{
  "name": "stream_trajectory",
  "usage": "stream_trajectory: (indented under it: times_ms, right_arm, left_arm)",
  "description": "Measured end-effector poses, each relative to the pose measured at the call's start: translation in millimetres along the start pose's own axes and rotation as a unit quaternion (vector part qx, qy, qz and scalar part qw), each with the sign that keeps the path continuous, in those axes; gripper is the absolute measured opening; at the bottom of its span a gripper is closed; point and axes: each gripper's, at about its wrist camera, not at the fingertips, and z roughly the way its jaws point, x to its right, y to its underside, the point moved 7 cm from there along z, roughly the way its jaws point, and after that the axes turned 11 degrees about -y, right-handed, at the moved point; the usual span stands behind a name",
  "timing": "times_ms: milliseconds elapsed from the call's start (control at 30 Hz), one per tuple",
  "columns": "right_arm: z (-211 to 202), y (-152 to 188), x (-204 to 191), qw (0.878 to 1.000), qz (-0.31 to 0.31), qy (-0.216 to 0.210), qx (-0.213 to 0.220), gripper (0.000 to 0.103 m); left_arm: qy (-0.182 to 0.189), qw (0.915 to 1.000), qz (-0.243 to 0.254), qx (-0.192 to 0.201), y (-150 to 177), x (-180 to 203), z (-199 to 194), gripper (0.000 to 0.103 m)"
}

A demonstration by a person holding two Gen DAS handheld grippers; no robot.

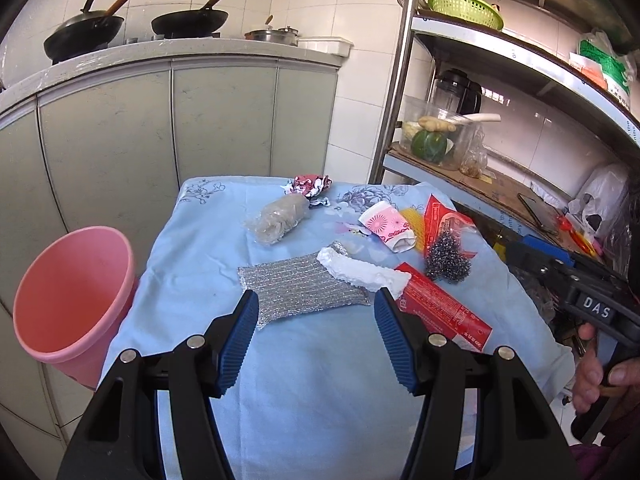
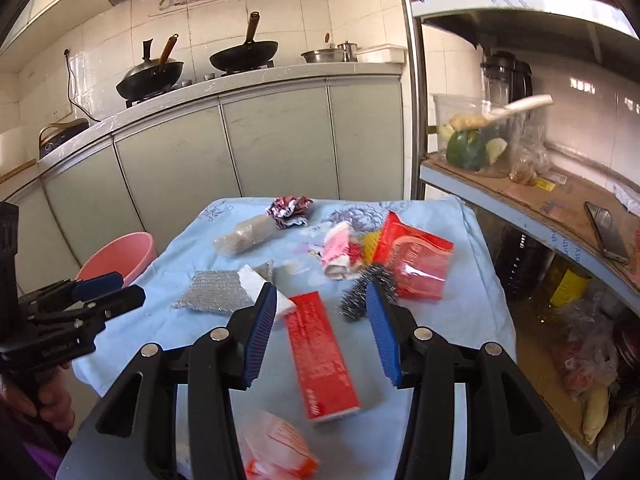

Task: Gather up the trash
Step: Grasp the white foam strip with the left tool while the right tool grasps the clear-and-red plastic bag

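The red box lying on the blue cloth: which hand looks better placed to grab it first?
Probably the right. The right gripper is open with the red box lying straight ahead between its fingers. The left gripper is open too, but faces the silver scouring cloth, with the box off to its right.

On the table [image 1: 192, 248]: pad [image 1: 304, 292] near the front middle, foam strip [image 1: 362, 272] lying across its right end. Right of that, a box [image 1: 444, 312], with a scourer [image 1: 446, 258] just behind it. Further back, a cup [image 1: 390, 226] on its side, a packet [image 1: 440, 216] to its right. Behind left of the cup, a bag [image 1: 278, 216], a crumpled wrapper [image 1: 310, 186] touching its far end. Left of the table, on the floor, a bucket [image 1: 72, 296]. Behind, a counter [image 1: 168, 56] bearing woks [image 1: 190, 22]. Right, shelves [image 1: 500, 184].
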Motion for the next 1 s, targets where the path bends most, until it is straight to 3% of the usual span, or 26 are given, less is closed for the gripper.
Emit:
stream_trajectory:
  times_ms: [200,367,567,767,1000]
  right_arm:
    - [-16,29,36,0.997,0.065,-0.013,-0.038,0.048]
    - [-16,51,7,0.993,0.026,-0.061,-0.098,0.048]
    - [-7,68,-32,0.978,-0.017,-0.126,-0.167,0.05]
    - [16,90,-40,0.965,-0.027,-0.134,-0.224,0.053]
    - [26,94,-30,0.966,-0.021,-0.121,-0.226,0.051]
  left_arm:
    - [0.032,0.9994,0.002,-0.015,-1,9,9,0.059]
    - [0.051,0.9982,0.022,-0.02,-1,22,14,0.059]
    - [0.057,0.9976,0.026,-0.029,0,25,17,0.061]
    - [0.062,0.9971,0.025,-0.037,-2,25,24,0.062]
    - [0.088,0.9926,0.014,-0.082,-8,44,51,0.062]
